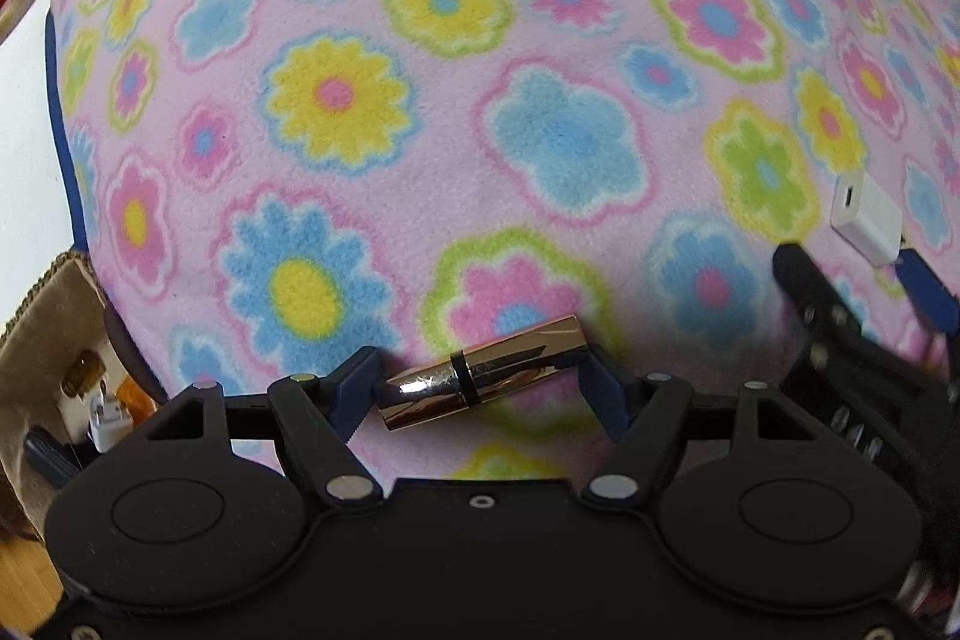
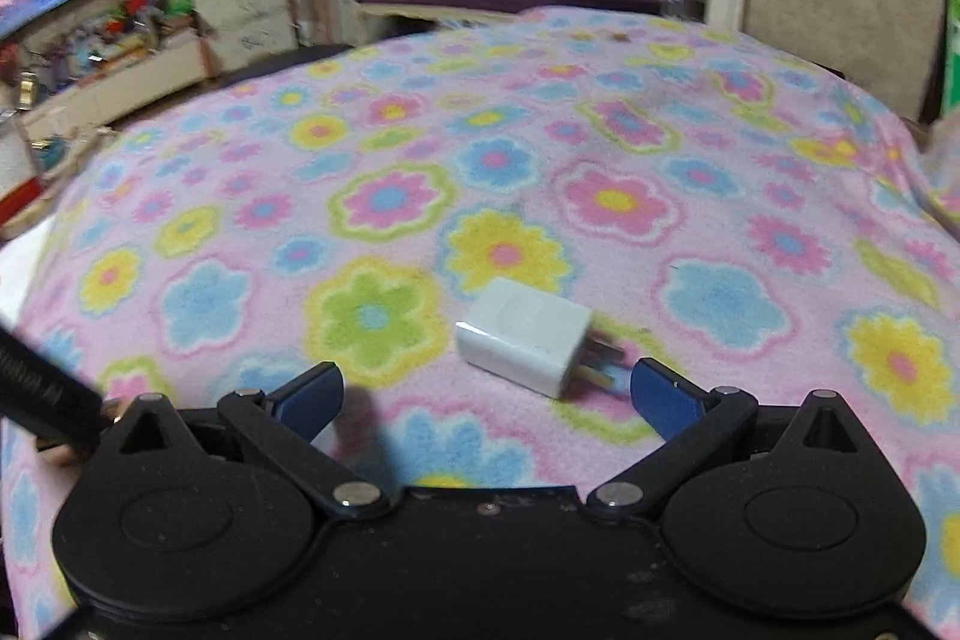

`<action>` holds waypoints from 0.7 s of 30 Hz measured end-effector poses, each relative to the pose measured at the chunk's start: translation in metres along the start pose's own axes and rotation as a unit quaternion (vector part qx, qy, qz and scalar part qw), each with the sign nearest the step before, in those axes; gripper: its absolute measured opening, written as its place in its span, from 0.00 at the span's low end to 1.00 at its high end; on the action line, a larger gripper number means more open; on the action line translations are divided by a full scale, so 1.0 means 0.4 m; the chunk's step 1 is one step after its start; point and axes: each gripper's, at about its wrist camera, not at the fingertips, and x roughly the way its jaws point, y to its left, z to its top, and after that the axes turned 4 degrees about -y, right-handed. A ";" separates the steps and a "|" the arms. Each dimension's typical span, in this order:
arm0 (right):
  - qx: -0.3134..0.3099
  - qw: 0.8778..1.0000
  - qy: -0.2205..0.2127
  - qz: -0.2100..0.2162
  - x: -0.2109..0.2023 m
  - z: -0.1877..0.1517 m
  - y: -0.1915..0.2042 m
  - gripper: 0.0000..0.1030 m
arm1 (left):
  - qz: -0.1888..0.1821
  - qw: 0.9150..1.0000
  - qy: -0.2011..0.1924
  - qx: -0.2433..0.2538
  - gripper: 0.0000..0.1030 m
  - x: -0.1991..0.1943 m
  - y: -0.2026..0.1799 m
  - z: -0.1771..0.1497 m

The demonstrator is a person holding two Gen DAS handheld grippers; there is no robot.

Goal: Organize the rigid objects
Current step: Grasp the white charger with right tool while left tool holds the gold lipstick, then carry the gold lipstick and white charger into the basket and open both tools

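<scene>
Left tongs (image 1: 480,379): clamped end to end on the lipstick (image 1: 483,371), which lay crosswise between the pads over the blanket (image 1: 372,10), probably so it could not roll out.
Box (image 1: 42,328): left of those tongs (likely the drop-off; things already inside).
Right tongs (image 2: 486,394): apart, empty.
Charger (image 2: 525,334): on the blanket just ahead of them, prongs toward the right pad, not yet gripped.
</scene>
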 end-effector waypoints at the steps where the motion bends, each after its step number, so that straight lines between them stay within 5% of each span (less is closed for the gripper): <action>1: 0.014 1.000 0.008 -0.005 0.002 0.008 0.000 1.00 | 0.000 1.000 -0.001 0.002 0.66 -0.005 -0.005 -0.006; 4: 0.039 0.998 0.026 -0.030 0.017 0.034 0.008 0.97 | 0.003 1.000 -0.006 0.006 0.66 -0.006 -0.012 -0.017; 6: 0.022 0.997 0.023 -0.069 0.024 0.044 0.026 0.62 | 0.006 1.000 -0.012 0.008 0.65 -0.010 -0.014 -0.030; 7: 0.012 0.997 0.020 -0.080 0.025 0.047 0.032 0.56 | 0.007 1.000 -0.015 0.010 0.65 -0.011 -0.017 -0.039; 21: 0.027 0.997 0.047 -0.047 -0.108 0.026 0.005 0.56 | 0.028 0.998 -0.056 0.005 0.65 -0.117 0.029 -0.164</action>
